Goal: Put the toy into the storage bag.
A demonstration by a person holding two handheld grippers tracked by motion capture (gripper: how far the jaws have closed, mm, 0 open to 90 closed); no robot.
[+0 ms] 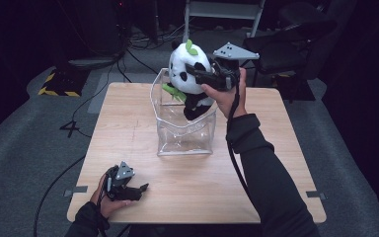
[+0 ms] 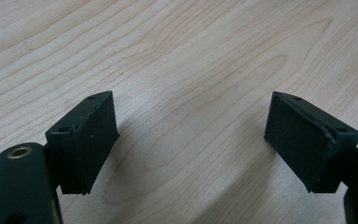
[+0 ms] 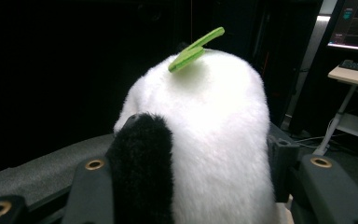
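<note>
A: What is seen nearest the person's edge of the table [image 1: 143, 202]?

B: The left gripper [image 1: 139, 190] is seen there, held low over the wood near the front left corner. Its jaws are spread wide apart, and nothing but bare wood grain lies between the two black pads [image 2: 89, 142] in the left gripper view. A cable is trailed from it off the front edge.

A: And what is found farther in?

B: A clear plastic container [image 1: 185, 143] is set at the middle of the table, open at the top, its walls see-through. It is stood well apart from the left gripper.

A: Where is the toy?

B: A plush panda [image 1: 190, 66] is held upright above the far part of the container, with its black lower body dipped inside the rim. A green leaf [image 3: 196, 48] is stuck up from the top of its white head, and a green bamboo piece [image 1: 173, 93] is carried at its front.

A: How is it held?

B: The head is clamped from the side by the right gripper [image 1: 197, 74]. In the right gripper view the white fur and one black ear [image 3: 142, 168] are pressed between the jaws, so the grip is closed on the panda.

A: What lies beyond?

B: A dark floor with cables and a chair is made out behind the table.
</note>
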